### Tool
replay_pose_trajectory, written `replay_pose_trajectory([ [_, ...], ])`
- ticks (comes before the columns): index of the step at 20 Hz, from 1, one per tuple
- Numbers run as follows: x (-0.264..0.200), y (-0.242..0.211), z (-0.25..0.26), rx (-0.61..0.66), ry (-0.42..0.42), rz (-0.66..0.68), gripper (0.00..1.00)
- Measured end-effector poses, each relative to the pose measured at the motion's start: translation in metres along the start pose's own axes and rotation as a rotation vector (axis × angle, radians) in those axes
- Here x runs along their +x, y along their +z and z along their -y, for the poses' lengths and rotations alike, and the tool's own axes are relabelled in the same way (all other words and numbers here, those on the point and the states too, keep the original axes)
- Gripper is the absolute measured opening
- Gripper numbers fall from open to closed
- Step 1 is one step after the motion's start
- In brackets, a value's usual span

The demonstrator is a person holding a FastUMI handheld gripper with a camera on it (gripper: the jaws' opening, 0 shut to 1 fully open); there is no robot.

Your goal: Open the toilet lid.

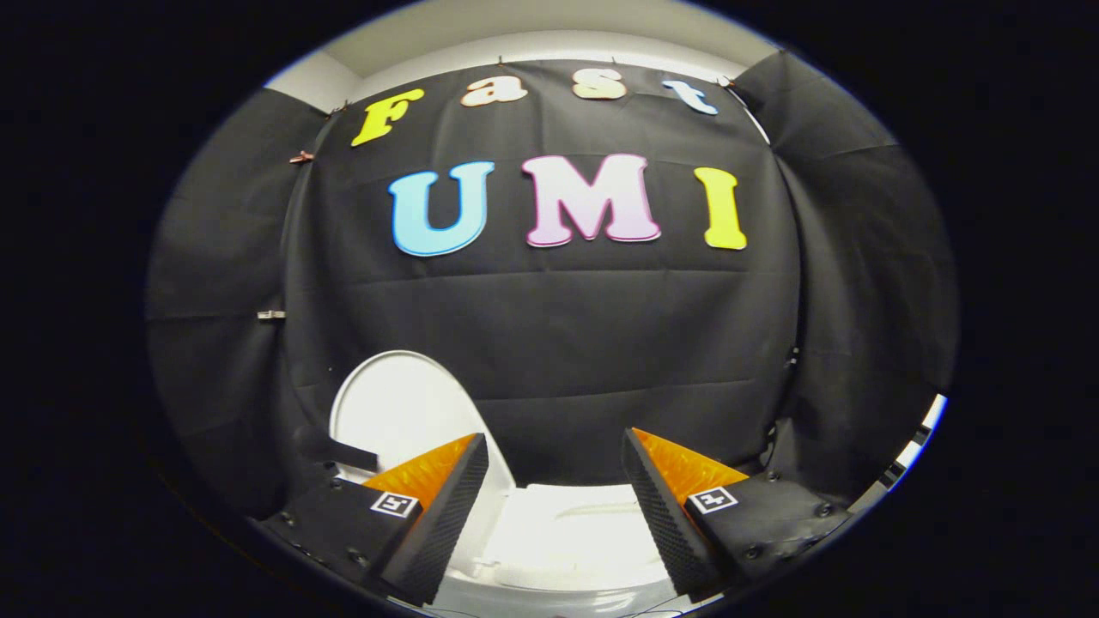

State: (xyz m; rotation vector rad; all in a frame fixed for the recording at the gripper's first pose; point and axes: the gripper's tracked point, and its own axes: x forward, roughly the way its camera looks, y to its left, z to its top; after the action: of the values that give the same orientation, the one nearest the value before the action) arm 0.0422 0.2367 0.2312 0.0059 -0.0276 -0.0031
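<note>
The tongs (554,489) stand wide apart and hold nothing; both ribbed black fingers, orange on their upper faces, point forward with only open space between them. The toilet lid (403,421) rises beyond the left finger (446,515), a white oval standing close to upright with its long axis running up and down, its lower part hidden behind that finger. It leans back toward the black cloth wall (558,343). Whether it touches the cloth cannot be told.

Between and below the fingers lies a pale, bright surface, the toilet's body (562,541), too washed out to say which part it is. The lid is plainly off it, so the opening looks to be done, or all but done.

What matters for any coming move is that the lid sits ahead and to the left of the tongs, nearer the left finger than the right finger (665,515). A last nudge would call for a swing leftward and forward; otherwise the tongs can simply draw back, keeping the left finger clear of the lid's edge.
</note>
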Motion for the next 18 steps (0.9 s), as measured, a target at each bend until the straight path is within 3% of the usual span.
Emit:
replay_pose_trajectory([
  [3,-0.017,0.006,0.054,-0.049,-0.041,0.047,0.98],
  [9,-0.051,-0.01,0.126,-0.019,-0.066,0.045,0.98],
  [18,-0.053,-0.015,0.156,-0.017,-0.072,0.07,0.98],
])
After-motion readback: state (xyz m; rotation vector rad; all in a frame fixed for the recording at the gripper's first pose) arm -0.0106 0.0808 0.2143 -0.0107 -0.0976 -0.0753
